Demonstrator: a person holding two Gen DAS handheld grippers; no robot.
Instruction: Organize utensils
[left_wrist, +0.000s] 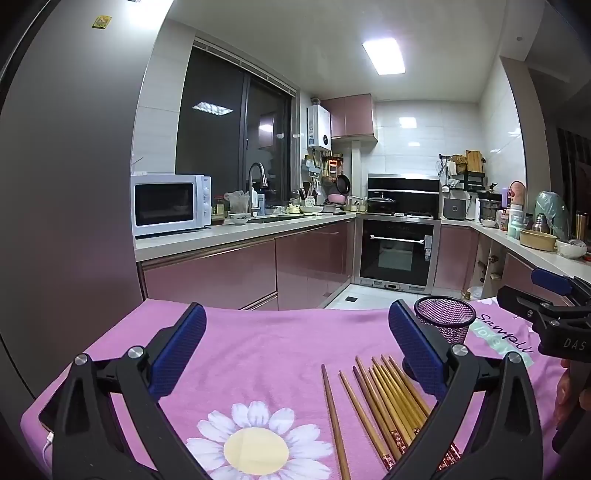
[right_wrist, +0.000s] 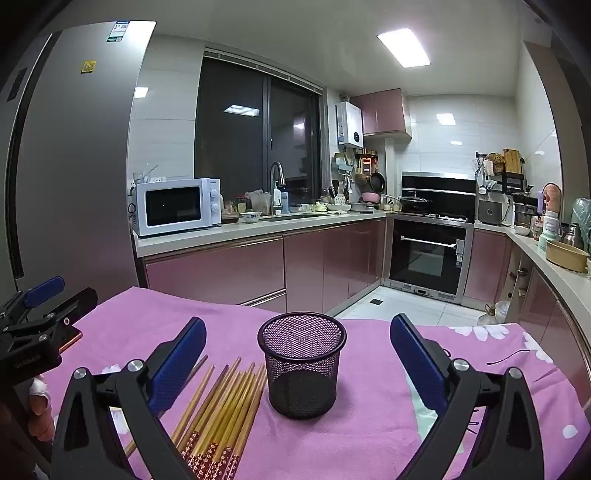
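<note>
Several wooden chopsticks (left_wrist: 384, 402) with patterned red ends lie side by side on the pink flowered cloth (left_wrist: 258, 354). A black mesh cup (right_wrist: 302, 363) stands upright and empty just right of the chopsticks (right_wrist: 221, 410). My left gripper (left_wrist: 297, 345) hovers open above the cloth, its right finger over the chopsticks, with the mesh cup (left_wrist: 445, 321) beyond that finger. My right gripper (right_wrist: 298, 360) is open with the cup standing between its wide-apart fingers, untouched. Each gripper shows at the edge of the other's view.
The cloth-covered table ends at a far edge (right_wrist: 240, 304), beyond which lie a tiled floor and pink kitchen cabinets (right_wrist: 317, 262). A tall grey fridge (right_wrist: 74, 177) stands at the left. A counter (right_wrist: 565, 273) with bowls and jars runs along the right.
</note>
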